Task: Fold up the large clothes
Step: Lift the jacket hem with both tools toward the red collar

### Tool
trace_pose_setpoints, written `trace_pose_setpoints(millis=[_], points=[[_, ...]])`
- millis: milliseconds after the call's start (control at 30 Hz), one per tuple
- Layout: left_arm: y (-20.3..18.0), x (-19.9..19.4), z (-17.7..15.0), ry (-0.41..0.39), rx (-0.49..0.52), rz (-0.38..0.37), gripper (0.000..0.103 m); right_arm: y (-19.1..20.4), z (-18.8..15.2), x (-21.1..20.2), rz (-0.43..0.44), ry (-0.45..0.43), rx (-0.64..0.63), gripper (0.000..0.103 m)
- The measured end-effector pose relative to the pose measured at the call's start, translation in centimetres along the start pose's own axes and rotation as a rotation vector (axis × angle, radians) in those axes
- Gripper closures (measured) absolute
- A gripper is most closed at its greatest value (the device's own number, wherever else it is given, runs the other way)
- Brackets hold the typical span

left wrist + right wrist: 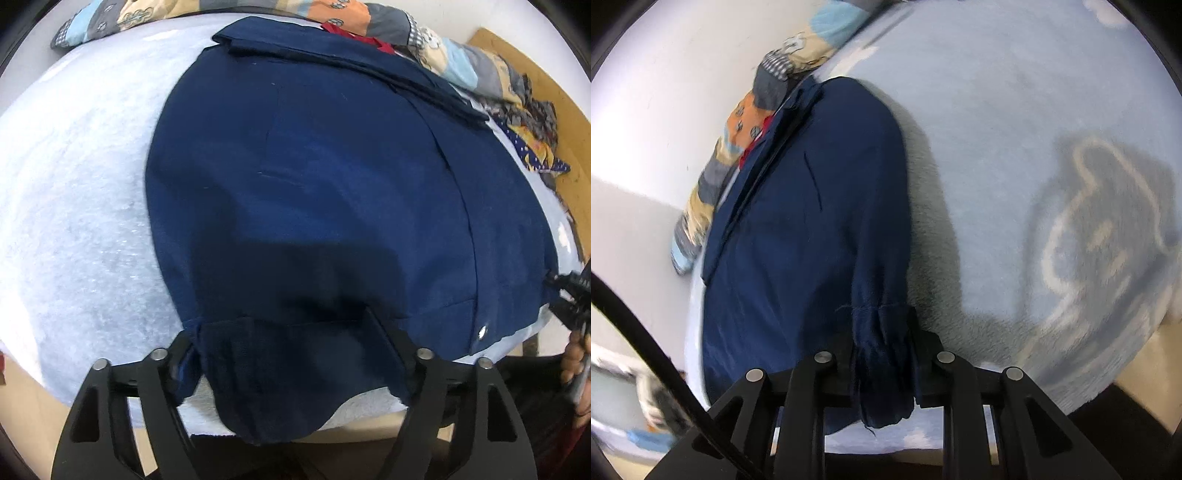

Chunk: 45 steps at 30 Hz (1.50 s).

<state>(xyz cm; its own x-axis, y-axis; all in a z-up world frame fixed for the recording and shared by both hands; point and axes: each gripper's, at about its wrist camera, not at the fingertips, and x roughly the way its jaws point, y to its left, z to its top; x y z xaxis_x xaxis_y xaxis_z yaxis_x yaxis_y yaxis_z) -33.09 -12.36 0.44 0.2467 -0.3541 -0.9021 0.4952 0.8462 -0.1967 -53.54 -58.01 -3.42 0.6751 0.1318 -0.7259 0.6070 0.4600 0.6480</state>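
Note:
A navy blue shirt (314, 177) lies spread on a pale blue fleece blanket (74, 192), collar at the far end. My left gripper (284, 332) has its fingers wide apart with the shirt's near hem draped between them. In the right wrist view the same shirt (798, 229) lies along the left. My right gripper (882, 354) is shut on a bunched fold of its hem. The right gripper also shows at the right edge of the left wrist view (569, 295).
A patchwork quilt (436, 44) and a red cloth (354, 35) lie beyond the collar. A wooden board (532, 74) stands at the far right. The blanket carries a grey cartoon print (1108, 229). A black cable (646, 343) crosses the lower left.

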Motion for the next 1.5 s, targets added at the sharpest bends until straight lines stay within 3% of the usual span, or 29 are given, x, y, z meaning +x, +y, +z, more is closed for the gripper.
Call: trace_pose_setpoints(millis=[67,100,133,167,200,233,367,500,667,1100,1300,1500], points=[[0.2,-0.1,0.0,0.002,-0.009,0.011,0.022,0.4,0.3,0.3,-0.010,0.009,-0.016,0.085],[0.3,-0.3,-0.2,-0.003,-0.013,0.021,0.031,1.0,0.3,0.3,-0.028,0.006,-0.048,0.086],[0.5,-0.7,-0.4,-0.024,-0.016,0.067,0.054,1.7,0.2,0.3,-0.050,0.001,-0.088,0.087],[0.5,-1.1,-0.3,-0.044,-0.019,0.090,0.066,2.4,-0.1,0.1,-0.058,-0.011,-0.121,0.088],[0.8,-1.6,-0.3,-0.058,-0.041,0.057,0.076,2.6,-0.2,-0.2,-0.036,-0.023,-0.119,0.088],[1.2,-2.1,-0.3,-0.070,-0.059,0.025,0.080,2.8,-0.3,-0.6,-0.017,-0.031,-0.114,0.089],[1.3,-4.9,-0.6,-0.169,-0.056,-0.024,0.082,3.4,-0.3,-3.2,0.085,-0.077,-0.118,0.090],[0.3,-8.6,-1.5,-0.314,0.007,-0.033,0.083,4.9,-0.9,-7.1,0.158,-0.185,-0.213,0.090],[1.4,-10.0,-2.9,-0.314,-0.044,-0.044,0.083,5.0,-1.7,-9.2,0.203,-0.190,-0.247,0.090],[1.8,-17.0,-5.4,-0.382,-0.018,-0.048,0.082,5.3,-5.0,-14.6,0.300,-0.176,-0.288,0.090],[1.1,-18.9,-3.3,-0.483,0.022,-0.003,0.081,7.4,-4.0,-15.6,0.322,-0.220,-0.329,0.090],[0.7,-20.8,0.5,-0.552,0.012,-0.006,0.080,10.2,-1.9,-16.9,0.341,-0.272,-0.360,0.090]])
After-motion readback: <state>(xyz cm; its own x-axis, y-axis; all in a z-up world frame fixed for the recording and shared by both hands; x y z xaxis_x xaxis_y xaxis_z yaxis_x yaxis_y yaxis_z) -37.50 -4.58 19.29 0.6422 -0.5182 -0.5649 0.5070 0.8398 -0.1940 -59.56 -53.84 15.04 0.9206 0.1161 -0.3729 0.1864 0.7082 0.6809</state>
